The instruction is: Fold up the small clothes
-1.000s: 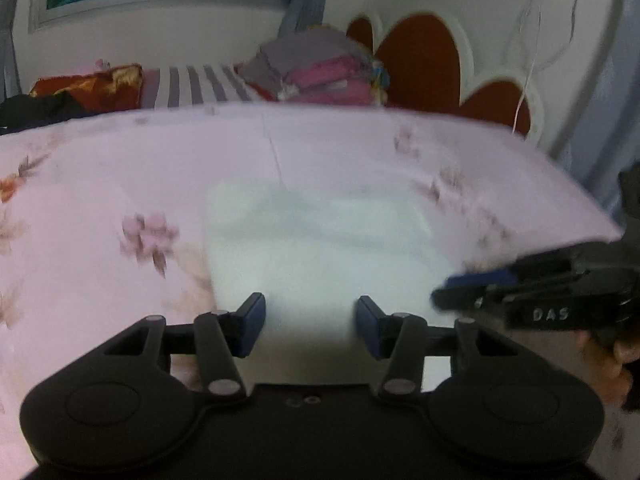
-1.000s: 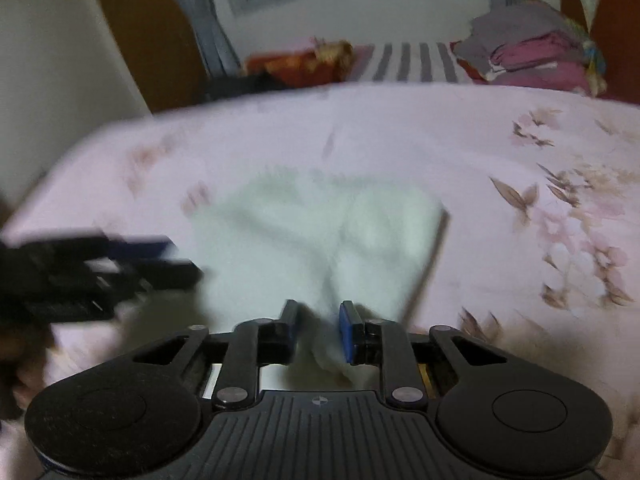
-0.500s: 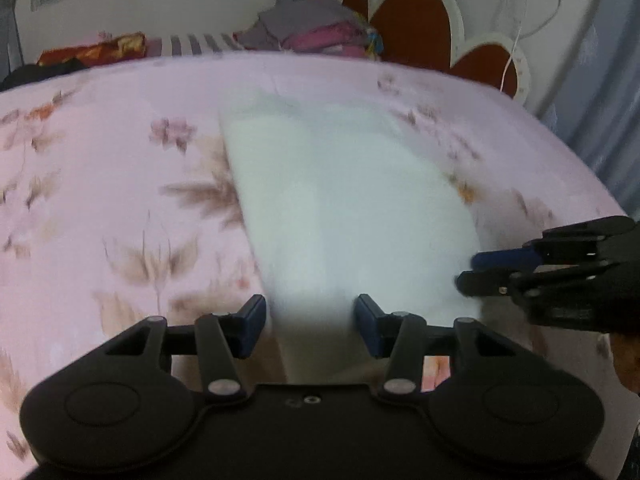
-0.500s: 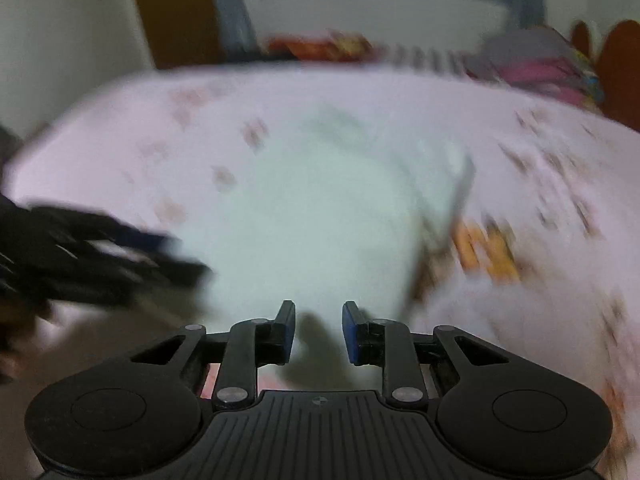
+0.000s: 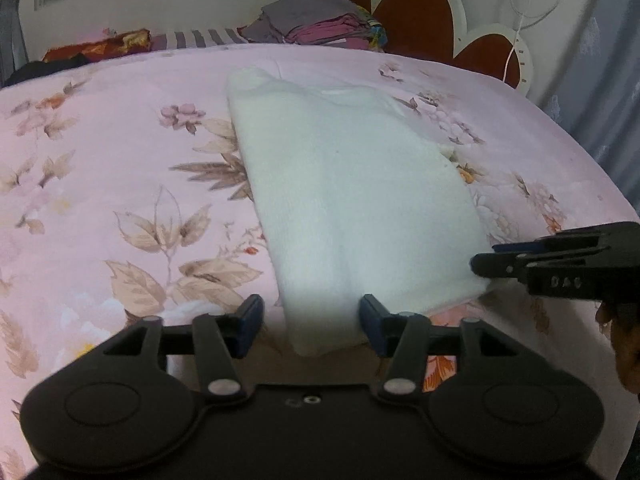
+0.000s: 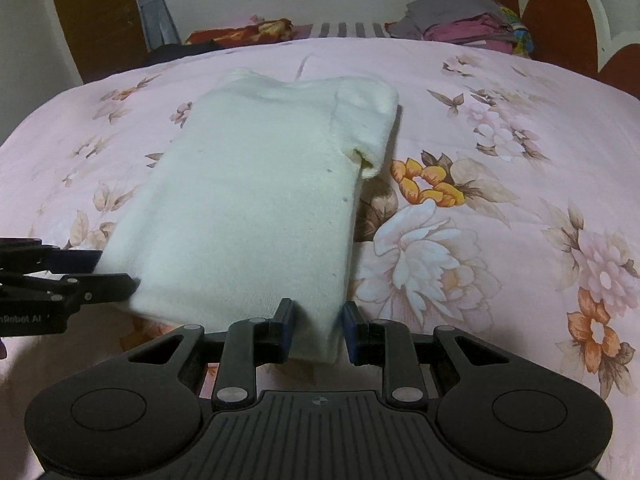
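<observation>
A white knitted garment (image 5: 352, 200) lies folded lengthwise on the pink floral bedspread (image 5: 120, 184); it also shows in the right wrist view (image 6: 256, 200) with a sleeve folded over at its far right. My left gripper (image 5: 310, 326) is open, its fingers astride the garment's near left corner. My right gripper (image 6: 318, 330) is open astride the near right corner; it appears at the right edge of the left wrist view (image 5: 484, 258). The left gripper appears at the left edge of the right wrist view (image 6: 116, 272).
A pile of folded clothes (image 5: 324, 24) sits at the far end of the bed by a red and white headboard (image 5: 424, 20). A striped pillow (image 6: 348, 29) and an orange patterned cloth (image 6: 244, 32) lie below the window. A white cable (image 5: 516, 36) hangs on the wall.
Both grippers have lowered the garment's near edge toward me and laid it flat on the bed. The right gripper, shut on the fabric a second ago, has opened.
</observation>
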